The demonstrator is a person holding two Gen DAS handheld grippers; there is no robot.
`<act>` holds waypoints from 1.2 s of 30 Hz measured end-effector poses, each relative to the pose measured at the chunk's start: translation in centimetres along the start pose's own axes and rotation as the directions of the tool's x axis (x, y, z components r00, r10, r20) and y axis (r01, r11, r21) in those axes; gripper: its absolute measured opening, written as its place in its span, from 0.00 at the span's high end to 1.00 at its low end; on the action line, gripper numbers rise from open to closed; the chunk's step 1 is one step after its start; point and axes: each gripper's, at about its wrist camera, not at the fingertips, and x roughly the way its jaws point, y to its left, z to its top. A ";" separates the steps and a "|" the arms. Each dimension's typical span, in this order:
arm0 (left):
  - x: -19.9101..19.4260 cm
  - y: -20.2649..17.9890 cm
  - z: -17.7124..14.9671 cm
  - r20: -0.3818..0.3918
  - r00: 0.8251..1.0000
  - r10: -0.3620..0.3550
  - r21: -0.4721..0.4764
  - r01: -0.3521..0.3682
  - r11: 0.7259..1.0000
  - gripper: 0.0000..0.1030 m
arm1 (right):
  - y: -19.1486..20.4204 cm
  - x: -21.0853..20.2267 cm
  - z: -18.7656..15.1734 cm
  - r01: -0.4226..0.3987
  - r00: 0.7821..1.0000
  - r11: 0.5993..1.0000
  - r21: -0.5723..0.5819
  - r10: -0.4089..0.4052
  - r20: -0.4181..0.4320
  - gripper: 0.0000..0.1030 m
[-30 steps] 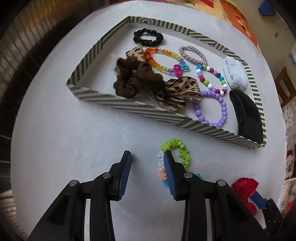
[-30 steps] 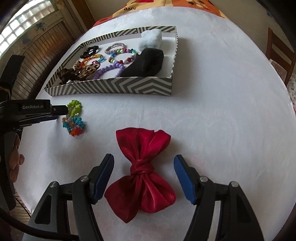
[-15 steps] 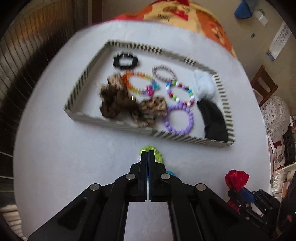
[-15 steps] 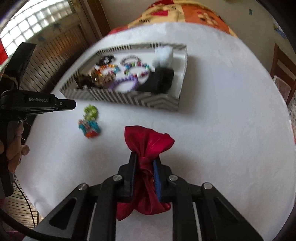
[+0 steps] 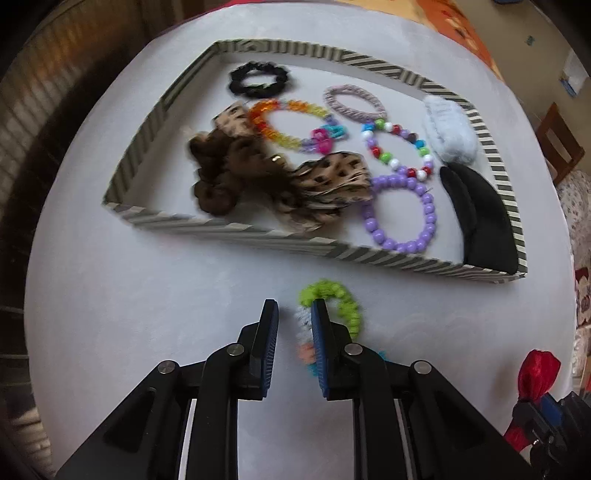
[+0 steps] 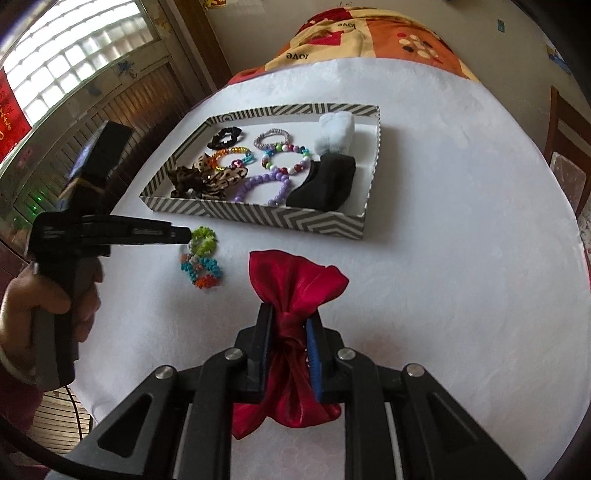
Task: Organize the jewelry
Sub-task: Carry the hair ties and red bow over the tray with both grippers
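A striped tray (image 5: 236, 230) (image 6: 258, 216) on the white table holds several scrunchies and bead bracelets. A multicoloured bead bracelet (image 5: 332, 295) (image 6: 201, 258) lies on the table in front of the tray. My left gripper (image 5: 293, 314) (image 6: 184, 234) is partly open and empty, its right finger over the bracelet's near left edge. My right gripper (image 6: 290, 325) is shut on the knot of a red satin bow (image 6: 295, 280) and holds it above the table; the bow also shows at the right edge of the left wrist view (image 5: 537, 373).
The tray has bare floor along its right side (image 6: 365, 155) and near its left wall (image 5: 162, 162). A wooden chair (image 6: 565, 147) stands past the table's right edge. A patterned cloth (image 6: 369, 33) lies beyond the table's far edge.
My right gripper closed on the red bow and lifted it. My left gripper closed fully half a second ago, then reopened partway beside the bead bracelet.
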 end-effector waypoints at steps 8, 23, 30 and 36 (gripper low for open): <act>0.4 -1.1 0.4 0.008 1.000 -0.005 0.045 0.005 0.999 0.98 | -0.6 -0.3 0.2 -0.006 1.000 1.000 0.020 0.006 0.016 0.83; -11.5 0.0 2.7 0.174 0.976 -0.135 0.022 0.133 0.991 0.98 | 0.2 -3.4 2.4 -0.048 0.994 0.999 -0.016 0.049 0.099 0.83; -14.2 -0.4 5.8 0.244 0.965 -0.097 0.041 0.089 0.995 0.98 | 1.1 -3.7 5.0 -0.047 0.992 0.998 -0.052 0.053 0.117 0.83; -13.8 -1.1 8.2 0.262 0.962 -0.076 0.073 0.059 0.996 0.98 | 1.0 -2.5 7.6 -0.051 0.992 0.998 -0.047 0.056 0.110 0.83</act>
